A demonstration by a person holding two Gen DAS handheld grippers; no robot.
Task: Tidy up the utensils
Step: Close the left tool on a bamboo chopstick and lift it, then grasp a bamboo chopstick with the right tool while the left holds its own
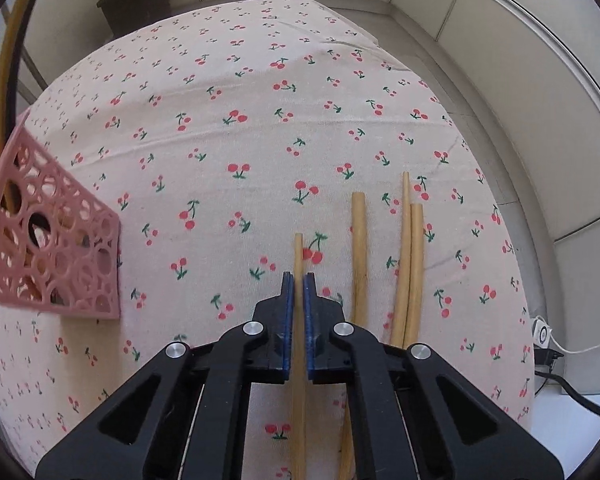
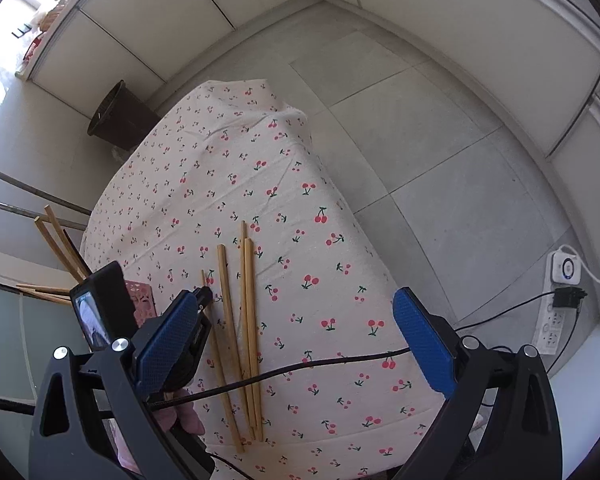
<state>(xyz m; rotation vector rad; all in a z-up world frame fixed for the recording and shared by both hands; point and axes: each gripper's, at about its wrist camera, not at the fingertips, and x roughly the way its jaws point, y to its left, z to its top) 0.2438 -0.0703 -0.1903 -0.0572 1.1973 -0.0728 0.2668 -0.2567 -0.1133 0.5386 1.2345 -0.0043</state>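
Observation:
Several wooden chopsticks lie on the cherry-print tablecloth (image 1: 240,120). My left gripper (image 1: 299,280) is shut on one chopstick (image 1: 298,252), low over the cloth. Three more chopsticks (image 1: 358,240) lie just to its right. A pink perforated holder (image 1: 56,248) stands at the left and holds other chopsticks (image 2: 56,236). My right gripper (image 2: 296,344) is open and empty, high above the table's near edge. In the right wrist view the left gripper (image 2: 202,294) shows beside the loose chopsticks (image 2: 248,320) and the pink holder (image 2: 142,300).
A dark bin (image 2: 116,116) stands on the floor behind the table. A power strip (image 2: 556,320) with plugs lies on the floor at the right. A black cable (image 2: 300,368) crosses the near part of the table. Grey tiled floor surrounds the table.

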